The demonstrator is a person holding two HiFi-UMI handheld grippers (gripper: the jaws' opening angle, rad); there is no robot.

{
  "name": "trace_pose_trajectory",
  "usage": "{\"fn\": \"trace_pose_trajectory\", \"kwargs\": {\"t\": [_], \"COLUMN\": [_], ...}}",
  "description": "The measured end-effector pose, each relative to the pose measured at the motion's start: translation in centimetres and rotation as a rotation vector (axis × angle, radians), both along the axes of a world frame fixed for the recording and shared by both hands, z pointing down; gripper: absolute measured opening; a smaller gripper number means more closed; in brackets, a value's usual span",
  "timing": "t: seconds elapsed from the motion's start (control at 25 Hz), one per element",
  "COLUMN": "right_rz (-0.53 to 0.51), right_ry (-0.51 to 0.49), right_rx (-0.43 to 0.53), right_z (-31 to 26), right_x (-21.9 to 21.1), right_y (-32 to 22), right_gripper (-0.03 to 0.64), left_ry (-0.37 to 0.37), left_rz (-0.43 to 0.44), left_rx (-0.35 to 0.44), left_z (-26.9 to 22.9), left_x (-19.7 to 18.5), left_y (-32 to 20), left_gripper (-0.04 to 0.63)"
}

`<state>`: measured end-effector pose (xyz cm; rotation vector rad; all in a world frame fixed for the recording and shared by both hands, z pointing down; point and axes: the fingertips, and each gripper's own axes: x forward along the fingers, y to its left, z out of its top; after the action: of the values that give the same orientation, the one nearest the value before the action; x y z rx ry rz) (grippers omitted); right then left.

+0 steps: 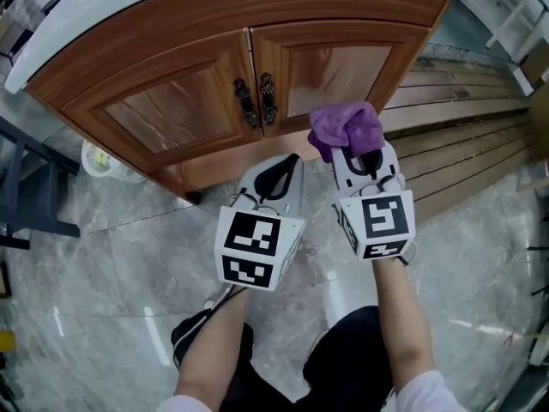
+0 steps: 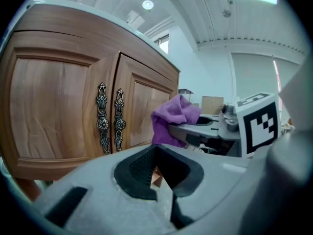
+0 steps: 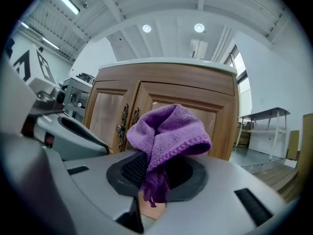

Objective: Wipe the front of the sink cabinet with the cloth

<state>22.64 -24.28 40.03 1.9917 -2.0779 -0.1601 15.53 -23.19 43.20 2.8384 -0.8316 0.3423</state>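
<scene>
The wooden sink cabinet (image 1: 214,93) has two doors with dark ornate handles (image 1: 256,99) at the middle seam. A bunched purple cloth (image 1: 345,129) sits in my right gripper (image 1: 364,163), which is shut on it just in front of the right door (image 1: 339,67). In the right gripper view the cloth (image 3: 168,133) bulges up out of the jaws before the cabinet (image 3: 161,102). My left gripper (image 1: 279,177) hovers lower, below the handles, shut with nothing in it. From the left gripper view the handles (image 2: 110,117) and the cloth (image 2: 173,119) show ahead.
A white countertop (image 1: 77,15) overhangs the cabinet. A white basket (image 1: 107,163) sits on the marble floor at the cabinet's left foot. Wooden slats (image 1: 463,118) run along the right. A dark frame (image 1: 30,196) stands at far left. The person's shoes (image 1: 193,329) are below.
</scene>
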Motion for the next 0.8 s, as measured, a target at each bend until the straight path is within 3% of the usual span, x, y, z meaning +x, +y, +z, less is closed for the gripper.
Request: {"fn": "trace_pose_trajectory", "kwargs": {"t": [0.32, 0.8], "right_rz": [-0.027, -0.120], "right_ry": [-0.083, -0.156], "right_rx": [-0.117, -0.155], "right_z": [-8.1, -32.3], "right_x": [-4.1, -10.7], "right_y": [3.4, 12.0], "right_gripper": [0.067, 0.067], "left_ry": [0.028, 0.049], "left_rz": [-0.091, -0.208], "left_rx": [-0.085, -0.153], "left_z": [-8.8, -33.4], "left_x": [-4.2, -10.1], "left_y": [2.5, 11.0], "left_gripper": [0.005, 0.005]}}
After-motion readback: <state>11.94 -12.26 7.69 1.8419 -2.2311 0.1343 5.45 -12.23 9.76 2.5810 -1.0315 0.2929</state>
